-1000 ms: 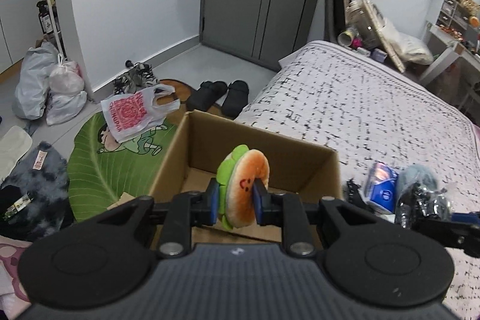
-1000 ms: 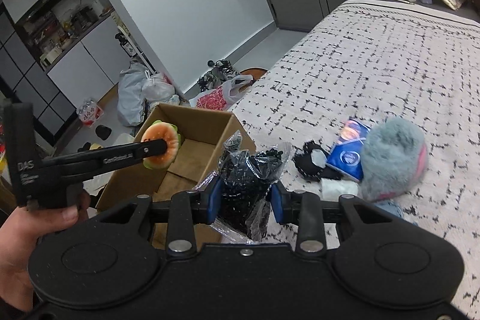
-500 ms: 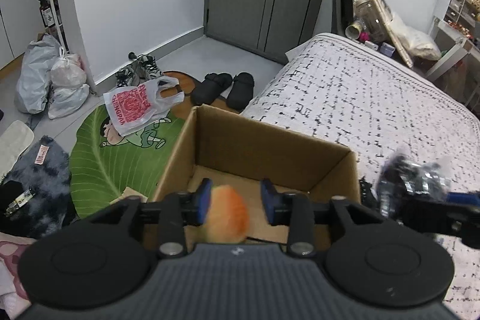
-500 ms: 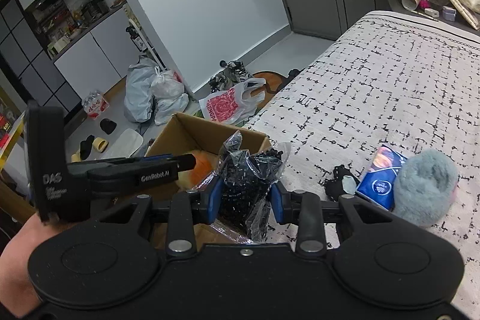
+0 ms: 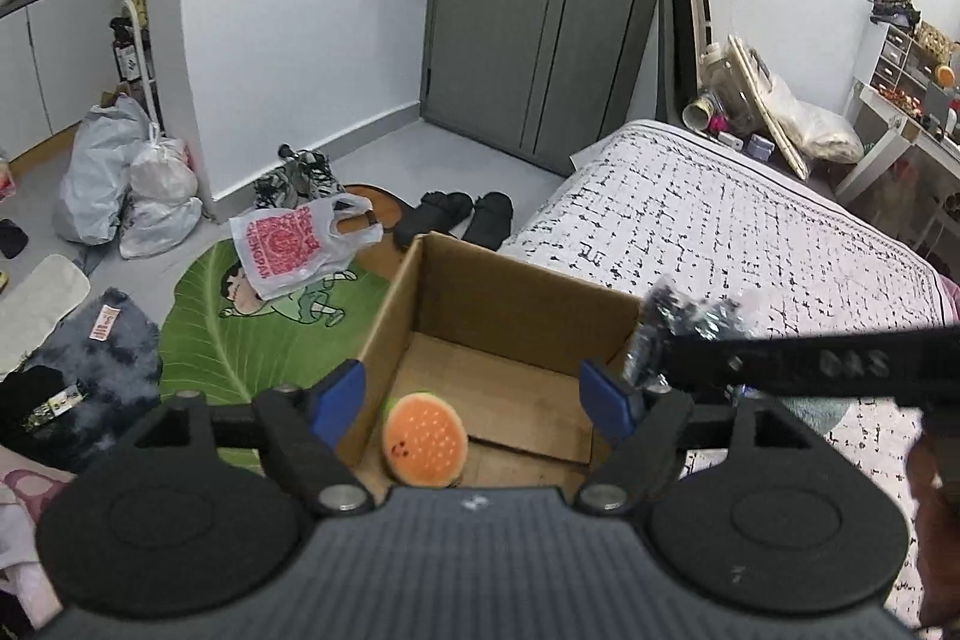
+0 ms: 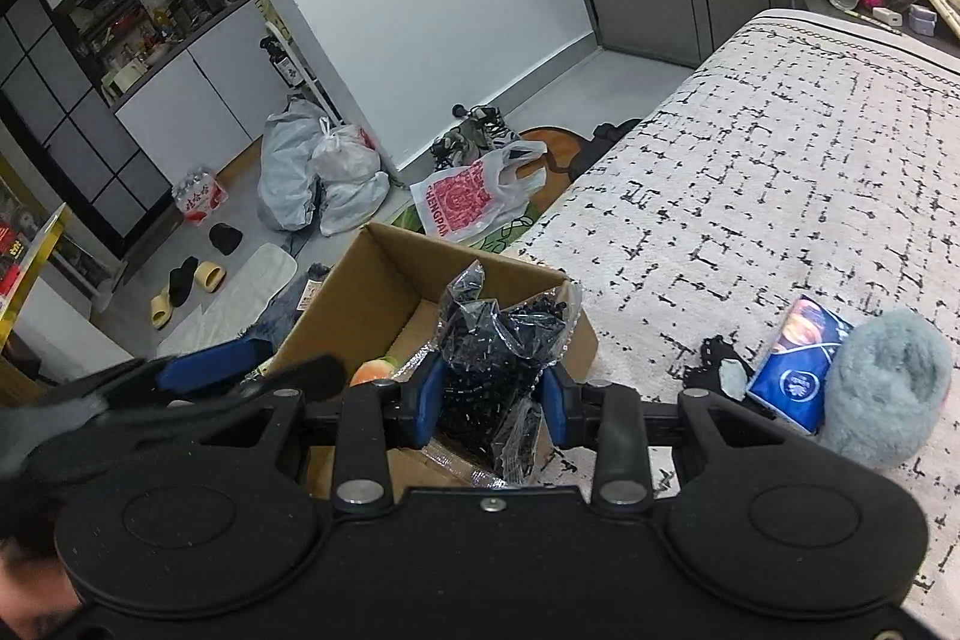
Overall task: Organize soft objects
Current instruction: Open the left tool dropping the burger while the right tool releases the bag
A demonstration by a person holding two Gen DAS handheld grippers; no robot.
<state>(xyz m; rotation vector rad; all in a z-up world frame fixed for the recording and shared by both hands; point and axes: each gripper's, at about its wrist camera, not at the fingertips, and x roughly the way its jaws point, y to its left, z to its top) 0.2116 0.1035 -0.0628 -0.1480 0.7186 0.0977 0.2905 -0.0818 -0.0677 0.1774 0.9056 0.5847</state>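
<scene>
- The left gripper (image 5: pixel 477 397) hangs over the open cardboard box (image 5: pixel 528 298); its jaws are opening, standing wide apart with nothing between the blue pads.
- The burger plush (image 5: pixel 425 439) lies on the box floor at the near-left corner, bun side up, a small face on it, clear of both pads.
- In the right wrist view only an orange sliver of the plush (image 6: pixel 373 372) shows inside the box, behind the blurred left gripper (image 6: pixel 240 370).
- The right gripper (image 6: pixel 491 397) is clamped on a clear bag of black pieces (image 6: pixel 498 340), its pads pressing the bag from both sides.
- That bag is held above the box's right corner, next to the bed edge; its crinkled top rises above the pads and a fold hangs below them.
- From the left wrist view the bag (image 5: pixel 690 322) shows blurred at the end of the right gripper's black finger, over the box's right wall.
- The box sits against the near-left edge of the bed (image 6: pixel 750 148), which has a white cover with black dashes.
- On the bed, near its right edge, lie a grey fluffy plush (image 6: pixel 882 394), a blue packet (image 6: pixel 795 364) touching it, and a small black item (image 6: pixel 717 361) just beside the packet.
- On the floor past the box lie a green leaf mat (image 5: pixel 240 334) and a white bag with red print (image 5: pixel 294 244).
</scene>
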